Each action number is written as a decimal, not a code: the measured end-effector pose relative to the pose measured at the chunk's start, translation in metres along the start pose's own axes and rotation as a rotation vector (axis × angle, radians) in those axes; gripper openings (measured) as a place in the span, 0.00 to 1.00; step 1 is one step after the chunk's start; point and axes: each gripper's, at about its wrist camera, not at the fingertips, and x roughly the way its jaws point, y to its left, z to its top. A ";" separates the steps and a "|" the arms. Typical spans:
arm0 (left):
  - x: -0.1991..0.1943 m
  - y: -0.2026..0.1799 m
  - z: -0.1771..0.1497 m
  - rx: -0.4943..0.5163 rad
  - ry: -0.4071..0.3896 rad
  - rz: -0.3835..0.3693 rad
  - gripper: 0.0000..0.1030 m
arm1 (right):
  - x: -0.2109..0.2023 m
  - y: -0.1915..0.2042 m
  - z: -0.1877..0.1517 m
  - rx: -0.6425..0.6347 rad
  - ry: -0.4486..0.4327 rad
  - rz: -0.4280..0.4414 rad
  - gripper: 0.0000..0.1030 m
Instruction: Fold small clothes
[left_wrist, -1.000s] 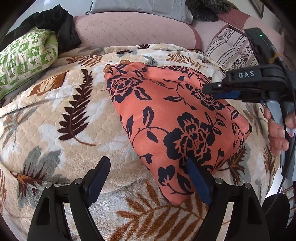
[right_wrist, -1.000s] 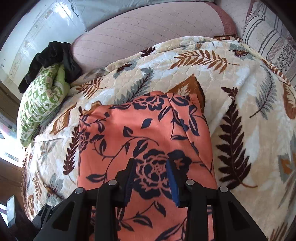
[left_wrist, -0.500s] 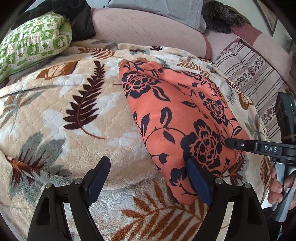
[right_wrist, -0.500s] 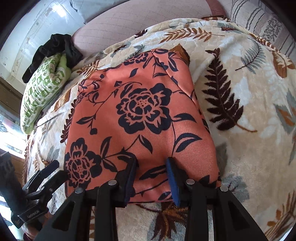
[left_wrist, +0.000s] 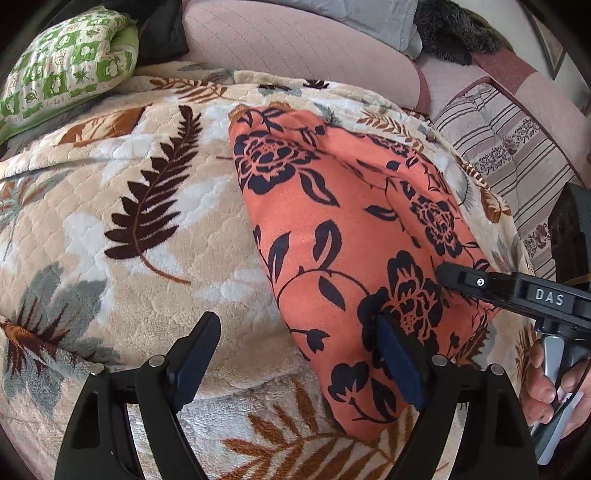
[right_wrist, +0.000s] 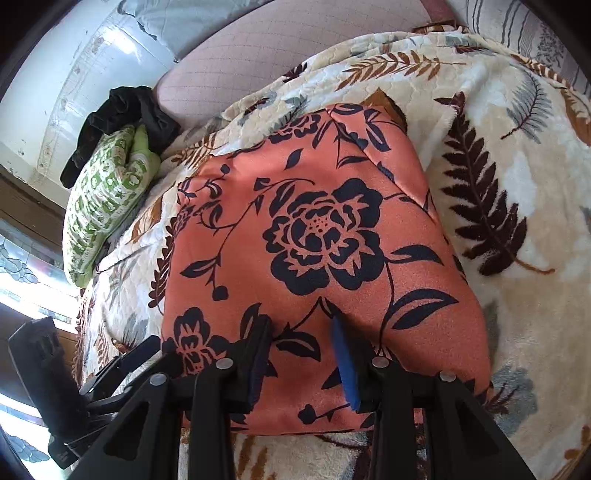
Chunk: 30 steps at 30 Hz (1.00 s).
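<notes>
Spread across most of both views is a plush cream quilted blanket printed with brown, rust and grey fern leaves, covering a bed or sofa. Behind it runs a dusty-pink quilted cushion back, with a striped mauve cushion at the right of your left wrist view. Off at the blanket's far corner lies a green-and-white patterned pillow with a crumpled black garment heaped just behind it.

Lying flat on the blanket is the coral-orange garment printed with large navy roses, leaves and trailing stems. It is folded into a compact, roughly rectangular shape with smooth, slightly satiny fabric; its far end shows a narrow tucked seam or pleat, and its near edge looks rounded and doubled over. In the right wrist view it fills the centre of the frame; in the left wrist view it runs diagonally through the right half.

Your left gripper has its jaws spread wide, holding nothing; one blue-padded finger sits over bare blanket, the other over the garment's near corner. Your right gripper has its jaws partly apart, hovering low over the garment's near edge with no cloth visibly pinched between them. Your right hand wraps its grey handle.
</notes>
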 end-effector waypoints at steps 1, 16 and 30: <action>0.001 0.001 0.000 -0.011 0.002 -0.011 0.84 | 0.000 0.000 0.000 -0.005 0.000 0.009 0.37; -0.023 0.039 0.024 -0.176 -0.095 -0.172 0.84 | -0.042 -0.069 0.025 0.182 -0.168 0.225 0.76; 0.015 0.013 0.026 -0.170 0.013 -0.284 0.84 | 0.012 -0.128 0.052 0.338 -0.050 0.371 0.76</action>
